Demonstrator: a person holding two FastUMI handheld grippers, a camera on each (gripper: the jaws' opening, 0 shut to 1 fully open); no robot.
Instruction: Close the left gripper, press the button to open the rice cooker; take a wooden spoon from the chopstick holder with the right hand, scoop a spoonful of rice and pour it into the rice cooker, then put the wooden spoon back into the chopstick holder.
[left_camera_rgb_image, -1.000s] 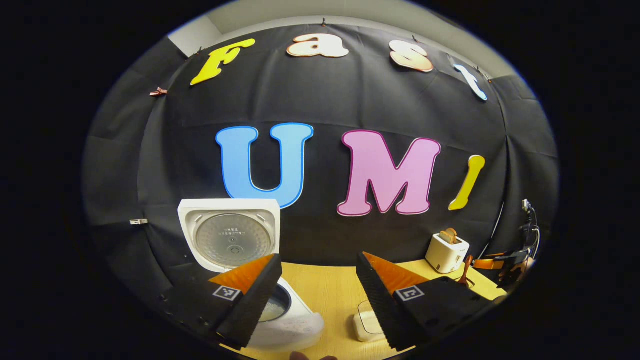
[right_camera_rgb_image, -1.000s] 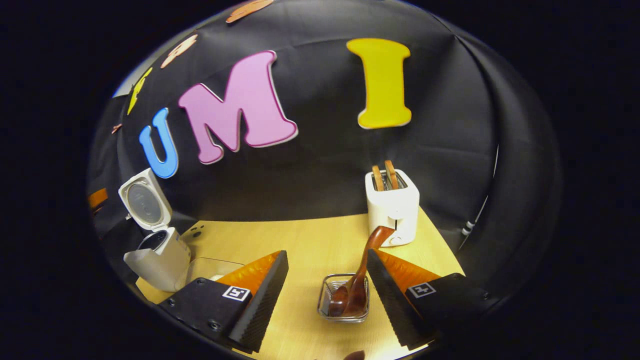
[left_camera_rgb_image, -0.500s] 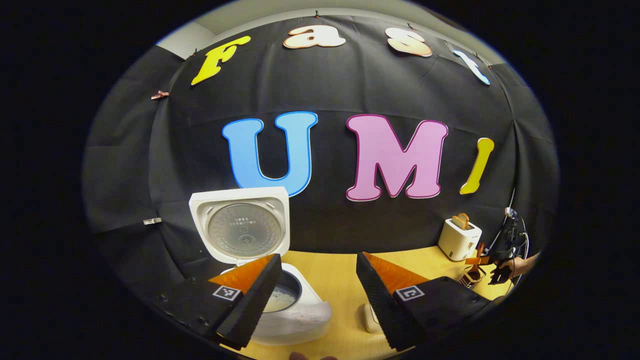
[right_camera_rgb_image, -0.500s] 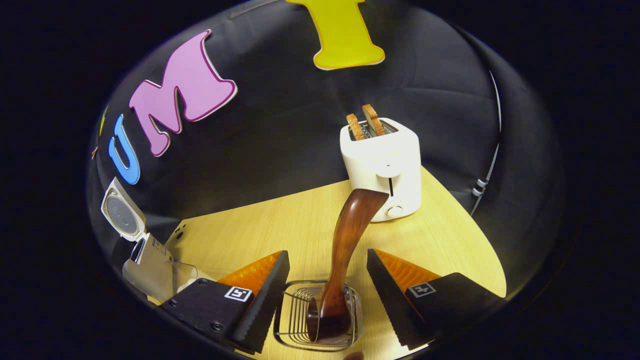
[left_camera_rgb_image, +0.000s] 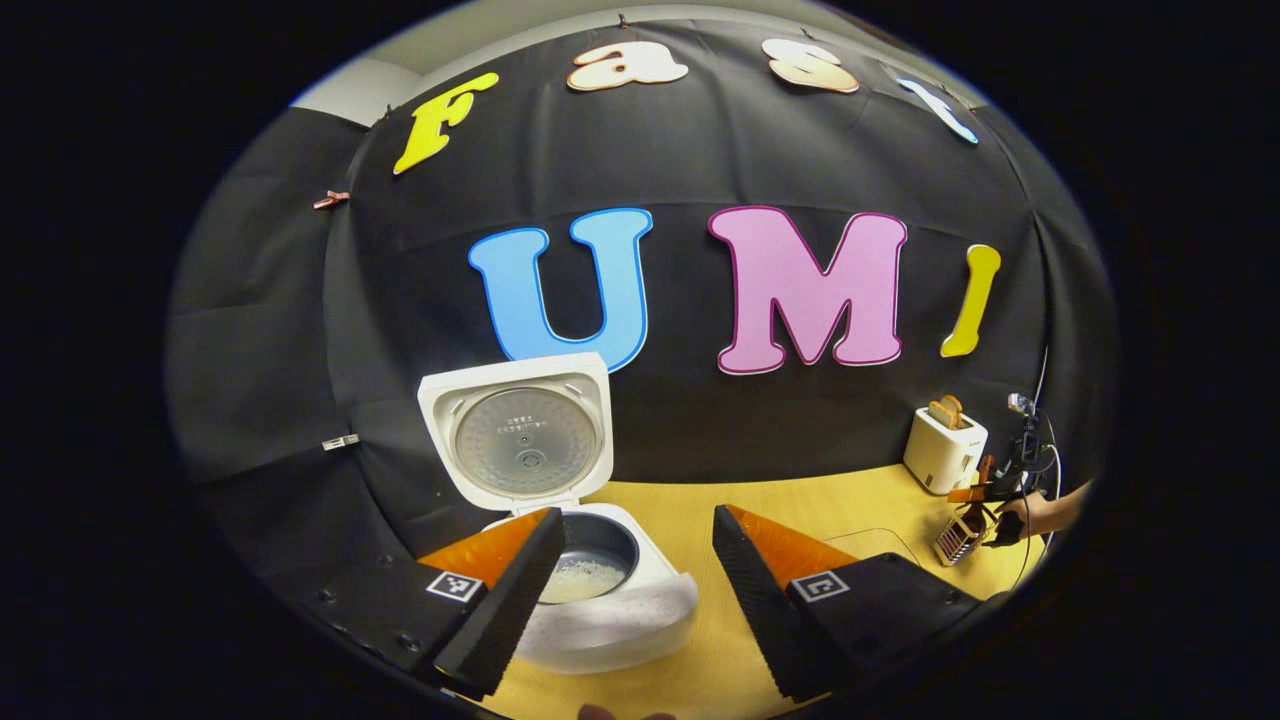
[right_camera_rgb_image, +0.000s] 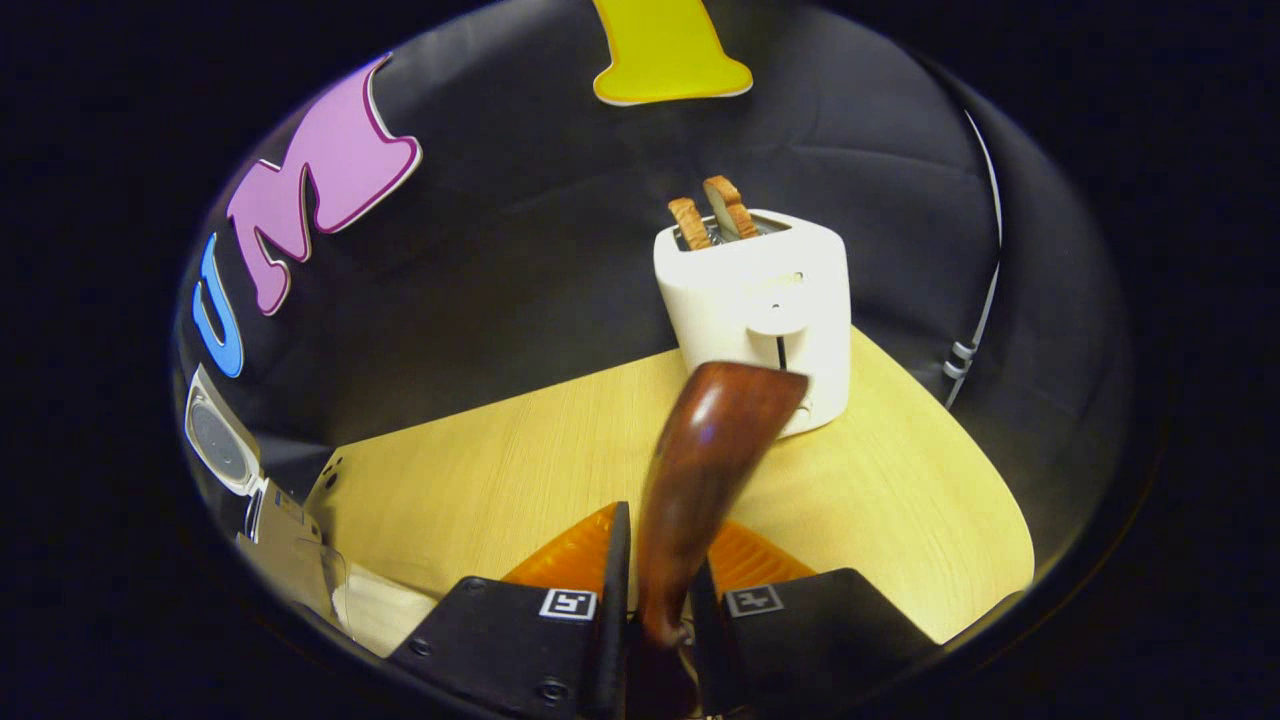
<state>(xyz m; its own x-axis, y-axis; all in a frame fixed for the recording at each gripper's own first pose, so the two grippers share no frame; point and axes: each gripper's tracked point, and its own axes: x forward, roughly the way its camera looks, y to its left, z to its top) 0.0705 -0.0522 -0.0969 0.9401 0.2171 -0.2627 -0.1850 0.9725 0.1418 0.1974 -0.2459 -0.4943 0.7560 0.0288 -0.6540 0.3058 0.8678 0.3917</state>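
At the bottom centre of the right gripper view, the right gripper (right_camera_rgb_image: 655, 600) has its jaws clamped on the handle of the wooden spoon (right_camera_rgb_image: 700, 470), whose broad end rises toward the toaster (right_camera_rgb_image: 755, 300) in the upper middle. Gripping low on the handle likely gives control for lifting it free of the chopstick holder (left_camera_rgb_image: 958, 538), seen at the far right of the left gripper view. The left gripper (left_camera_rgb_image: 635, 580), bottom centre there, hangs with jaws spread wide, holding nothing. Just behind it the rice cooker (left_camera_rgb_image: 600, 600) stands with its lid (left_camera_rgb_image: 520, 430) raised, ready to receive rice.
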